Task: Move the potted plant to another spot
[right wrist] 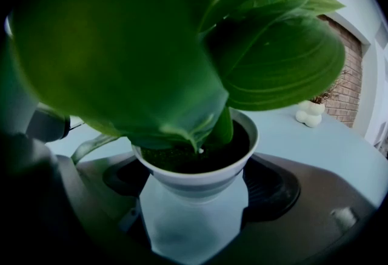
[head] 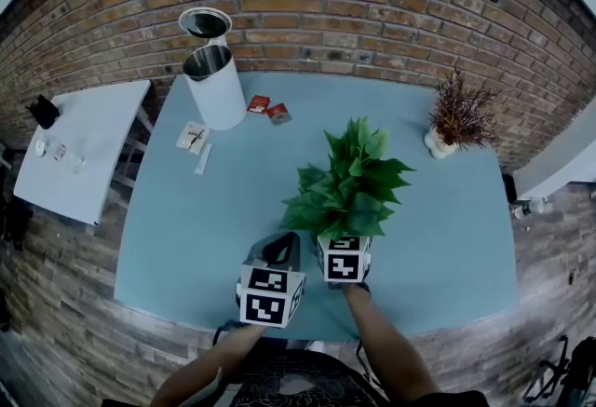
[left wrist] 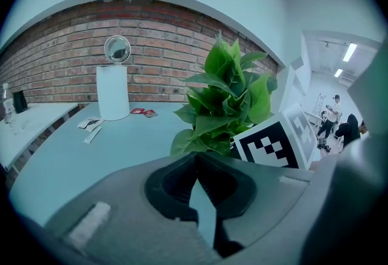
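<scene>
Right tool [right wrist: 194,192] clamped on pot of potted plant [head: 349,180]: upright, long axis vertical, leaves up, at near-centre of desk [head: 186,228]. Left tool [left wrist: 195,161] jaws together, empty, just beside on left.

**Potted plant** [head: 349,180]: one item.
- **Foliage:** broad, glossy green leaves [left wrist: 225,100] in a dense upright bunch, spreading wider than the pot.
- **Pot** [right wrist: 195,174]: small, round and white, tapering downward, with a grey band below the rim. It is filled nearly to the rim with dark soil [right wrist: 182,157].
- **Pose:** upright.
- **Position:** near the front middle of the light blue table [head: 186,237]. The pot is clasped at its sides between the jaws of the right gripper [right wrist: 195,192]. Whether the base rests on the table cannot be told.
</scene>
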Action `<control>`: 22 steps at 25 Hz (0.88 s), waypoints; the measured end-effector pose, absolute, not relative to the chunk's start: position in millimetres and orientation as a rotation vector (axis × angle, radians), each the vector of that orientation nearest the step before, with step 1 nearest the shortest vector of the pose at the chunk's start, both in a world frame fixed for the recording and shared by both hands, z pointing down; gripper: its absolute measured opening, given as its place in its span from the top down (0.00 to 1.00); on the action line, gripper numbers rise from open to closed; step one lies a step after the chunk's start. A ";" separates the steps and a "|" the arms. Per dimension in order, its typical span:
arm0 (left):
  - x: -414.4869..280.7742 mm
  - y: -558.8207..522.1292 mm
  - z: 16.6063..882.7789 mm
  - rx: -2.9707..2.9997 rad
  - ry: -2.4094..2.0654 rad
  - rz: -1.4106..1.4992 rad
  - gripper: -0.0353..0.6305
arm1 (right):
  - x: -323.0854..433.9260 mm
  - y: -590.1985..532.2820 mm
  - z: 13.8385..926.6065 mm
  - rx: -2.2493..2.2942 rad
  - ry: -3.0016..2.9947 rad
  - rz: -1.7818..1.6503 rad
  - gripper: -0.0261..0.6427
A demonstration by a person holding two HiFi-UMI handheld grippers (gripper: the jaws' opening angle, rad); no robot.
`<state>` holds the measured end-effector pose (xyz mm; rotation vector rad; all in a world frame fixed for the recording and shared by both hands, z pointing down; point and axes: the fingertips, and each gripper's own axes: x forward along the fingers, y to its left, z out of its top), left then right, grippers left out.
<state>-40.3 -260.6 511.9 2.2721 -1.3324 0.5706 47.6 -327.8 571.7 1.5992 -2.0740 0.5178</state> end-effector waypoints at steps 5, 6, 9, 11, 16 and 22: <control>-42.2 -252.4 509.7 2.263 -1.346 0.569 0.95 | 48.4 -316.0 573.3 1.589 -2.058 0.534 0.25; -42.5 -251.1 508.9 2.262 -1.349 0.569 0.95 | 48.3 -314.0 572.5 1.587 -2.060 0.533 0.25; -42.9 -246.0 508.5 2.260 -1.359 0.569 0.95 | 48.3 -309.6 572.3 1.592 -2.072 0.524 0.25; -42.9 -242.3 508.9 2.258 -1.366 0.569 0.95 | 49.8 -308.1 574.2 1.609 -2.079 0.513 0.25; -41.6 -233.5 508.7 2.256 -1.372 0.567 0.95 | 50.2 -294.3 576.0 1.596 -2.074 0.518 0.25; -37.7 -224.4 506.3 2.256 -1.380 0.551 0.95 | 52.3 -280.8 576.2 1.594 -2.076 0.513 0.25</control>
